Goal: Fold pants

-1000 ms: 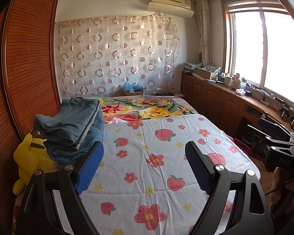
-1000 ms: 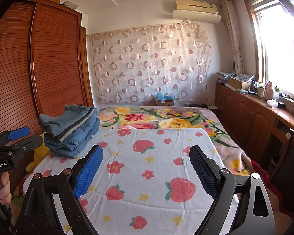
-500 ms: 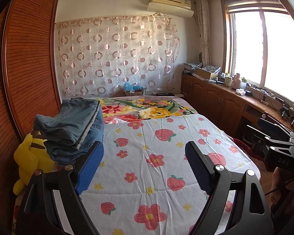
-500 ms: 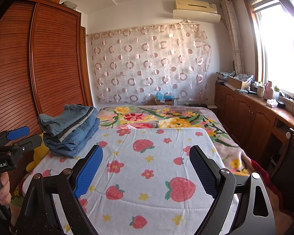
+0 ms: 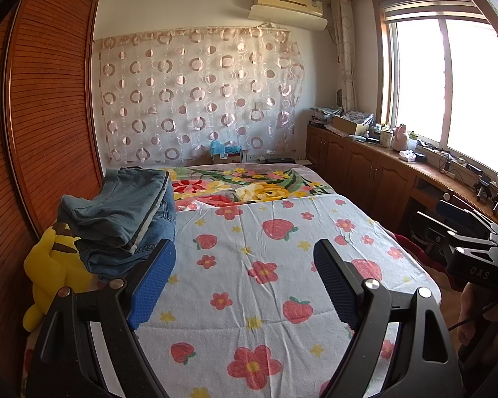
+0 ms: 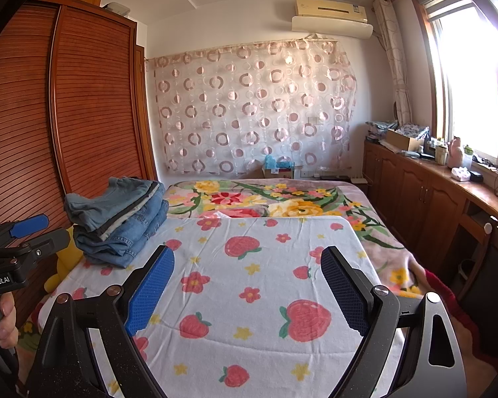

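Two grippers agape; jeans stack (image 5: 123, 219) hides plush (image 5: 49, 272).

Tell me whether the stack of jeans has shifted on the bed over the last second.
No. The stack of jeans sits at the same spot against the wardrobe and the yellow plush in both views.

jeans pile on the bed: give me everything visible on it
The stack of folded jeans is blue denim in several layers, lighter pairs on top, darker below, with a pale stripe along one folded edge. It sits slightly askew at the left edge of the strawberry-print sheet, by the wardrobe, over a yellow plush toy. Neither gripper touches it.
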### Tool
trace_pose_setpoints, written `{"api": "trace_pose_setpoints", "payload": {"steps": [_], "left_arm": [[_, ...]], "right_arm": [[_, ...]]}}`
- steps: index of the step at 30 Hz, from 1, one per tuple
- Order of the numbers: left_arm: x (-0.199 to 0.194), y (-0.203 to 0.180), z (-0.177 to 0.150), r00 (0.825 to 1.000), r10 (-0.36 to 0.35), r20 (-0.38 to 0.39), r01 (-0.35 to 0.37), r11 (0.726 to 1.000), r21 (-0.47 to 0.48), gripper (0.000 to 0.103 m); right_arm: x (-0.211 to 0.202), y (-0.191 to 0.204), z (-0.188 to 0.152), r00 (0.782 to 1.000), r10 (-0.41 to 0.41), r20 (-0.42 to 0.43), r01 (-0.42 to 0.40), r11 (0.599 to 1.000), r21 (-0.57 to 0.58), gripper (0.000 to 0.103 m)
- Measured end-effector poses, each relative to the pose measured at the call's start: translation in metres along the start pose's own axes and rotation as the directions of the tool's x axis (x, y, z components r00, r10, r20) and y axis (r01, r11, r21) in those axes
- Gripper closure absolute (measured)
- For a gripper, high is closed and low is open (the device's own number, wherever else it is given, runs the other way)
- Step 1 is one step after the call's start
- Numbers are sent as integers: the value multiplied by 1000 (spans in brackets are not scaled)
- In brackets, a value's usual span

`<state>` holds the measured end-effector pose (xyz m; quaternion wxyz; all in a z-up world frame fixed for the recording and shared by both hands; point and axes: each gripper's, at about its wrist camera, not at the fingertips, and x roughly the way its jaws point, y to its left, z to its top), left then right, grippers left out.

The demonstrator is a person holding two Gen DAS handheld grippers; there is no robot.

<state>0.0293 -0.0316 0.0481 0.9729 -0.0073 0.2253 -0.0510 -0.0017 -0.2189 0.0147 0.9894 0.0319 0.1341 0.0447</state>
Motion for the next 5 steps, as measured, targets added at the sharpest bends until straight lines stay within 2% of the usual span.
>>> {"api": "trace_pose_setpoints", "payload": {"steps": [5], "left_arm": [[0, 0, 0, 1000, 0, 0, 0, 1000, 1, 17]], "right_arm": [[0, 0, 0, 1000, 1, -1, -1, 1000, 1, 12]]}}
